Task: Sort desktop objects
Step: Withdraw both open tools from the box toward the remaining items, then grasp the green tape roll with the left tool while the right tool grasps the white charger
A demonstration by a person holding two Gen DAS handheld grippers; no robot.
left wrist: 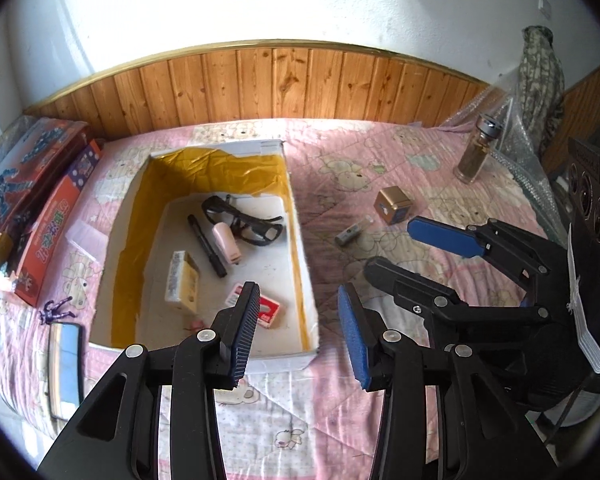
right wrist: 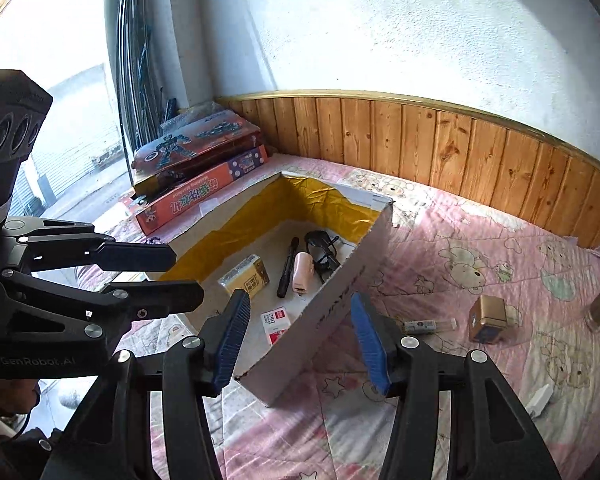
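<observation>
A white cardboard box with yellow lining (left wrist: 300, 240) is seen at centre frame on the pink patterned quilt (left wrist: 400, 168), holding black glasses (left wrist: 244, 220), a black marker (left wrist: 207, 245) and a pink stapler (left wrist: 227, 243). Right of it lie a gold cube (left wrist: 394, 205) and a small white tube (left wrist: 350, 234). The left gripper (left wrist: 298, 332) and right gripper (right wrist: 296, 340) are held above the box's near edge, jaws apart and empty.

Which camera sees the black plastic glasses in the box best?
The left wrist view. It looks down into the white cardboard box, so the whole frame of the black plastic glasses shows. In the right wrist view the glasses lie against the box's near wall, which hides part of them.
</observation>
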